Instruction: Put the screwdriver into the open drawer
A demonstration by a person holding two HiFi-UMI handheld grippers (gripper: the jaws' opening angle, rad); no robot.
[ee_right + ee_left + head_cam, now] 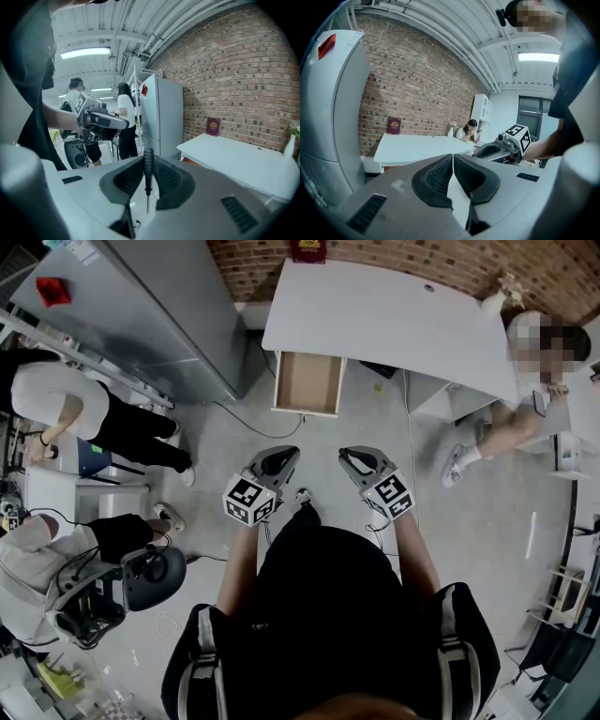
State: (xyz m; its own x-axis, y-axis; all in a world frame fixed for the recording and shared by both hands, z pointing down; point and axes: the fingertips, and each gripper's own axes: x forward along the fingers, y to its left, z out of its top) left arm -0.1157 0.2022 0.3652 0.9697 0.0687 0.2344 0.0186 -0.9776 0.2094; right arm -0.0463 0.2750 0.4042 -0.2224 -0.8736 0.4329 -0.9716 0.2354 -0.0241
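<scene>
In the right gripper view a screwdriver with a dark ribbed handle stands upright, its thin shaft pointing down. My right gripper is shut on the handle. In the head view the right gripper and the left gripper are side by side over the floor, short of the open wooden drawer under the white desk. The left gripper has its pads meeting at the tips with nothing between them. The drawer's bottom looks bare.
A grey refrigerator stands left of the drawer. A person sits at the desk's right end. Two other people and an office chair are at the left. A dark red book stands on the desk.
</scene>
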